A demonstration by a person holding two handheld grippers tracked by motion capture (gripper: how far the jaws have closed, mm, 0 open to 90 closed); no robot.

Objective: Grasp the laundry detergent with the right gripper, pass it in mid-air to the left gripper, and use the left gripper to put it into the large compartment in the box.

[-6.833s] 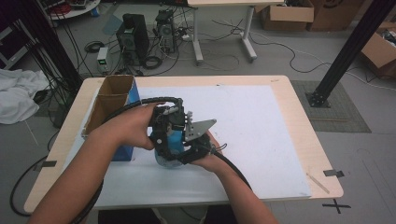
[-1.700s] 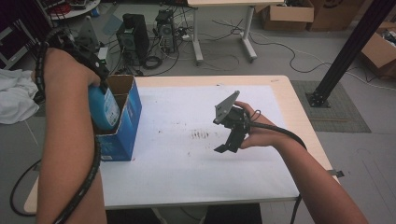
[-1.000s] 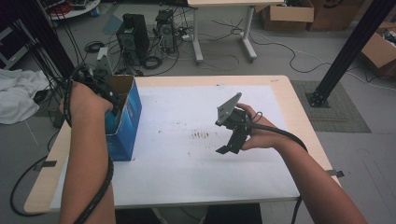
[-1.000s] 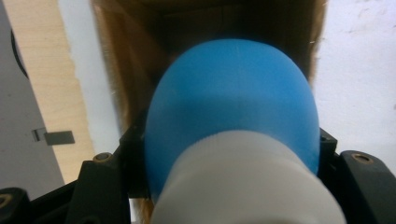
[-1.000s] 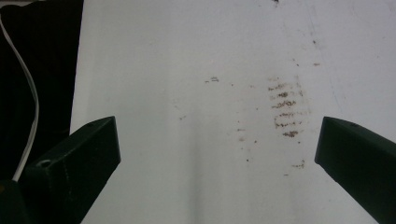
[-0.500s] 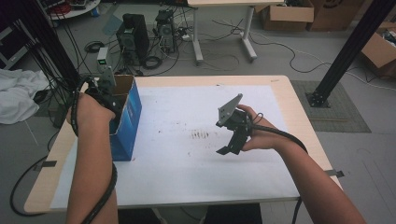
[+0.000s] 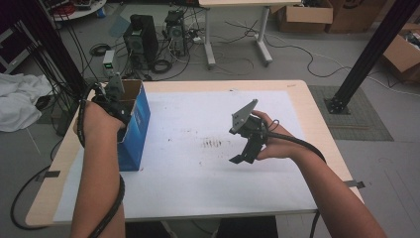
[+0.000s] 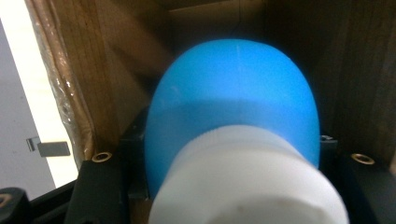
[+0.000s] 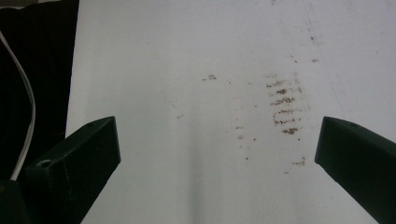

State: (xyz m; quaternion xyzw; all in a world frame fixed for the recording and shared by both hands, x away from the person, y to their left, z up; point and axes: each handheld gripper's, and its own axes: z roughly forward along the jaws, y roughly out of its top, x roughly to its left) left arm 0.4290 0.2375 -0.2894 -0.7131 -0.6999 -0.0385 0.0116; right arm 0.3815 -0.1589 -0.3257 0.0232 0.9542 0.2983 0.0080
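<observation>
Bottle (image 8: 233,107) inside box (image 7: 133,124), box at table's (image 7: 297,94) left

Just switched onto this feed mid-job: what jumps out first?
The left gripper is down in the open blue box at the table's left edge, shut on a blue bottle with a white cap. The right gripper hangs open over the white sheet, above a patch of brown smudges.
</observation>
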